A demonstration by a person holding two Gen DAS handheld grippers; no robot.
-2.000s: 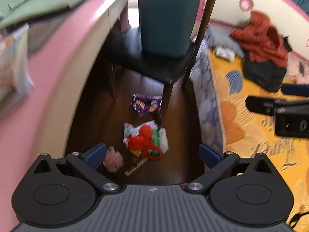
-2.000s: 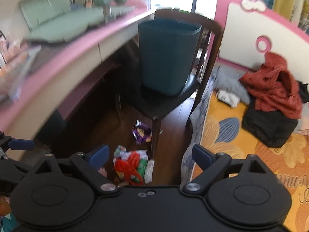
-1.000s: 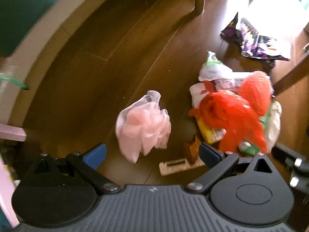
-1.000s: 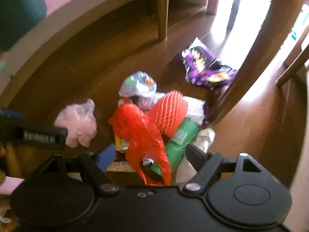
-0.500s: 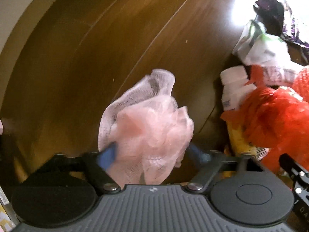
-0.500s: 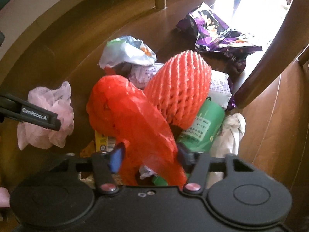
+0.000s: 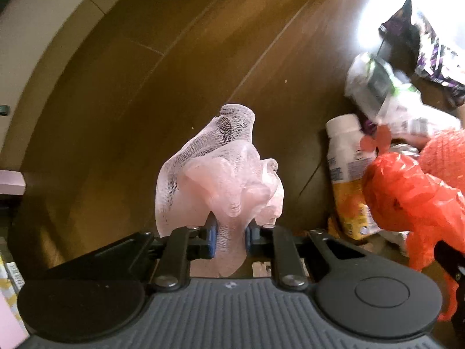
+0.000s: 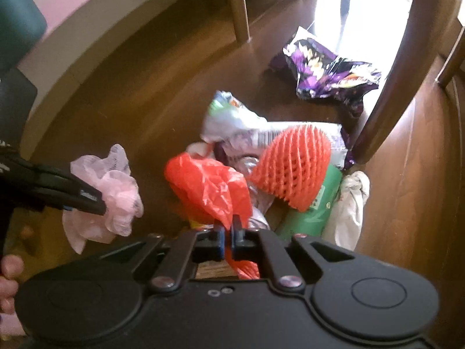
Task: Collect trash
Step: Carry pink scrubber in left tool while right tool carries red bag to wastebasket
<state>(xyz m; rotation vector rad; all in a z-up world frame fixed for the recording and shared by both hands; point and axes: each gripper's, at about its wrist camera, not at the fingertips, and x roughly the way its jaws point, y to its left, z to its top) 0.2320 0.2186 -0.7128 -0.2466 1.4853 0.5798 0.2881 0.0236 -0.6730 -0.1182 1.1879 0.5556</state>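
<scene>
1. The left gripper (image 7: 229,240) points steeply down at the dark wood floor (image 7: 122,93); its jaws have just been closing, and the blue pads now pinch the narrow waist of a pink mesh net (image 7: 221,180).
2. The net's long axis runs away from the pads, up the left view. Its open tubular end points to the far side, and a short tail hangs back under the gripper body.
3. The right gripper (image 8: 227,240) also points down. Its jaws have just been closing and are now clamped almost together on a thin fold of the red plastic bag (image 8: 209,186).
4. The bag bulges up and left of the pads, and a strip trails down between the 2 fingers.
5. Just beyond the bag lie an orange foam fruit net (image 8: 293,168), tilted with its rounded end up, a green packet (image 8: 314,206) and a white crumpled wad (image 8: 351,203).
6. Behind them sits a pale wrapper (image 8: 229,119).
7. Farthest off, a purple snack bag (image 8: 325,67) lies flat beside a chair leg (image 8: 386,87).
</scene>
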